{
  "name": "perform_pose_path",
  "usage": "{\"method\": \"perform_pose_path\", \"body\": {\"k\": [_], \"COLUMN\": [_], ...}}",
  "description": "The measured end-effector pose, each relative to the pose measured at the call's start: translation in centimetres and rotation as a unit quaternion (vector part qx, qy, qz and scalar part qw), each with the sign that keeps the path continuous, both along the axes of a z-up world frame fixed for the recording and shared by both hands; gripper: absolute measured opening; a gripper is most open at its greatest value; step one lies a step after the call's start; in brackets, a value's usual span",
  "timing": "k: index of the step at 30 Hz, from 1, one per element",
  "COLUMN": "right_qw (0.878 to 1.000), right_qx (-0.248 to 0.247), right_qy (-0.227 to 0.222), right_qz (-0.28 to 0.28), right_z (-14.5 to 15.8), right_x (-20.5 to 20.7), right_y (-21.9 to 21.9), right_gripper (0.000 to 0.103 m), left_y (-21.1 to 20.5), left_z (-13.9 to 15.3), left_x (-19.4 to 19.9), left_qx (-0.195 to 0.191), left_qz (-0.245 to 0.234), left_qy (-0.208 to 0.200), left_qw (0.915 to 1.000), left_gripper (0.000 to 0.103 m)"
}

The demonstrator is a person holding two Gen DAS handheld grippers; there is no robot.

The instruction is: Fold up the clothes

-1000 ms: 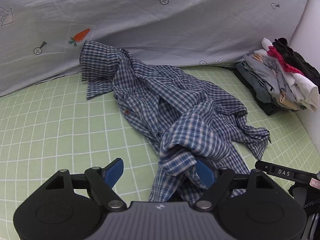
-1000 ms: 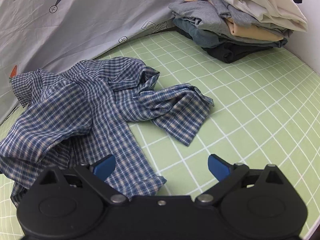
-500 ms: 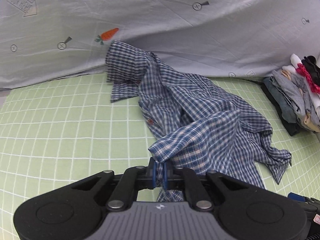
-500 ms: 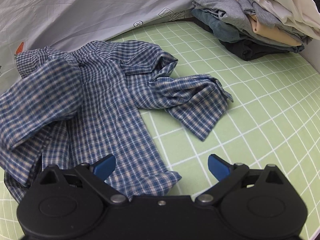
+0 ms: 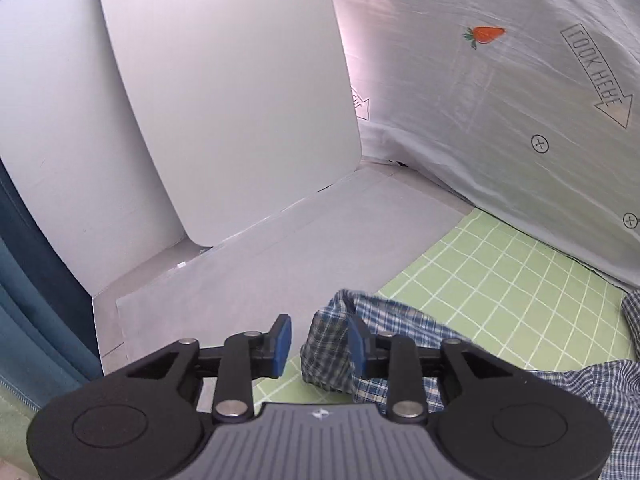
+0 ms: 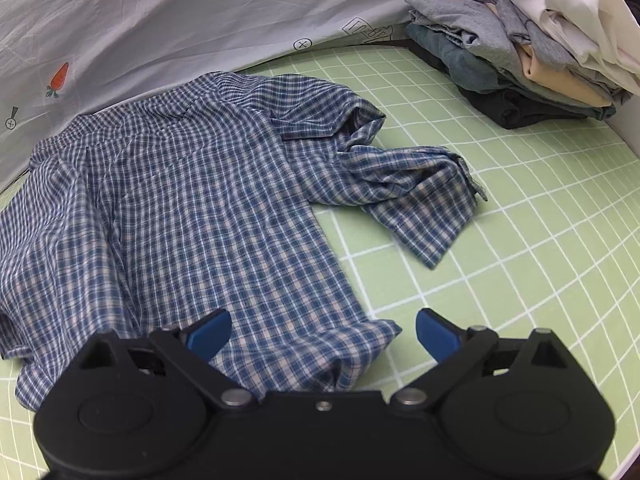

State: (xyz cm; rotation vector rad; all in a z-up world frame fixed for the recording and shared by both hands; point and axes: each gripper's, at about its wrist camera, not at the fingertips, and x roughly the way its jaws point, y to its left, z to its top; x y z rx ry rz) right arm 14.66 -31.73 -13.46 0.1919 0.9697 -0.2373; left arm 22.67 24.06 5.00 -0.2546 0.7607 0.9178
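Left wrist: hand-held gripper [image 5: 319,343] apparently released shirt [image 5: 332,354].

green grid mat [image 6: 520,240], grey printed sheet [image 5: 500,92], white panel [image 5: 224,92]

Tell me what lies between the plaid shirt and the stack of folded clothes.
Nothing: in the right wrist view, only bare green checked sheet separates the shirt from the stack.
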Motion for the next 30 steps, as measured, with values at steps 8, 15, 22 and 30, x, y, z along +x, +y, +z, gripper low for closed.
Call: {"method": "perform_pose_path", "body": {"k": [8, 15, 22, 30], "right_qw": [1.000, 1.000, 0.999, 0.997], "right_qx": [-0.003, -0.010, -0.024, 0.011], "right_qy": [0.002, 0.009, 0.034, 0.039], "right_qz": [-0.012, -0.013, 0.033, 0.071], "right_z": [0.1, -0.1, -1.4, -2.3], "right_x": [-2.0, -3.8, -5.5, -7.8], "right_y": [-0.2, -0.7, -1.1, -1.7], "right_gripper": [0.100, 0.100, 0.100, 0.077], "left_y": [-8.1, -21.3, -29.4, -34.6], "left_z": [-4.7, -11.4, -13.2, -15.8], "left_x": [-1.7, -3.7, -5.8, -6.4], "left_qx": [-0.122, -0.162, -0.151, -0.169], "left_qz": [-0.109, -0.309, -0.443, -0.487], "left_qy": [0.004, 0.086, 0.119, 0.148], "left_qw": [0.9864, 0.9333, 0.8756, 0.8444], "left_gripper": [0.066, 0.067, 0.078, 0.079]}}
